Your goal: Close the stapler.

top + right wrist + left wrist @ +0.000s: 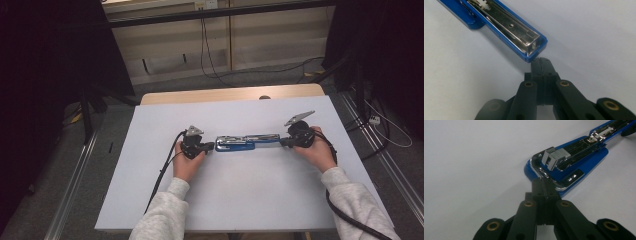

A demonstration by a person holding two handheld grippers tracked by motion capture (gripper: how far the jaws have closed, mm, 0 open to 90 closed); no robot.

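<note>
Lying flat across the middle of the high view is a blue stapler with chrome metal inner parts point(247, 142), swung fully open so that its two halves stretch in one line from left to right on the white table top point(240, 195). A person's forearms in pale grey sleeves point(165, 212) come up from the bottom edge, each hand holding a black tool.

At centre left of that view, the left gripper point(212, 146) has its tips against the left end of the stapler. In the left gripper view, its jaws are pressed together with no gap, and their tips meet the rounded chrome-and-blue end of the stapler point(564, 167) at mid-frame; nothing sits between them.

At centre right of the high view, the right gripper point(283, 142) meets the other end. In the right gripper view, its jaws are likewise clenched flat against each other, with the tips just touching the blue corner of the stapler's open metal channel point(509, 27), which runs away to the upper left of the frame.

A black cable point(162, 172) trails from the left tool toward the lower left.
</note>
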